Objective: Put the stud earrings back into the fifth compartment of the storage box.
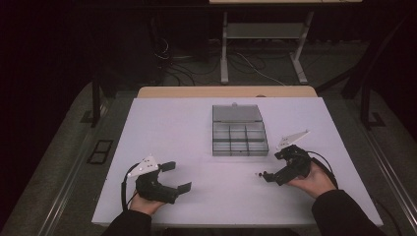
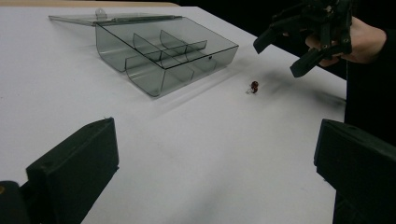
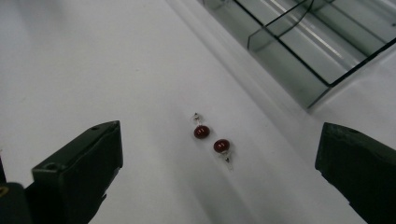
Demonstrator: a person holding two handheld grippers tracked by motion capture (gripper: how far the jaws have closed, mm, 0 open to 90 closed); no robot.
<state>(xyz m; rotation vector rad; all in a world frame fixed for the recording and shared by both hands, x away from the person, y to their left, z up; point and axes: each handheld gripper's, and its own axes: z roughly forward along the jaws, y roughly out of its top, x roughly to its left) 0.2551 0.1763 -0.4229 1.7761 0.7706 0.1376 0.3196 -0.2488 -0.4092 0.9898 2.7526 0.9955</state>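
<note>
Lying on the white table, two small red studs sit side by side, each with a thin metal post; one post points away from the box and the other toward the near edge. In the right gripper view they rest between the two black jaws, which stand wide apart and touch neither stud. In the high view the studs appear as a tiny dark speck just ahead of the right gripper, near the front right corner of the box but clear of it.

The right gripper is held in the person's right hand, tilted down toward the table, with its jaws wide. In the left gripper view it hangs above the table, just beyond the studs, not touching them.

The left gripper is held in the left hand at the near left of the table, well apart from the studs and the box. Its jaws are also wide and hold nothing.

The box is smoky clear plastic, with dividers splitting it into compartments. Its lid is swung fully back and lies flat on the table behind it. The compartments look bare as far as can be told. The box stands near the middle of the table, between the two grippers and farther from the person.
</note>
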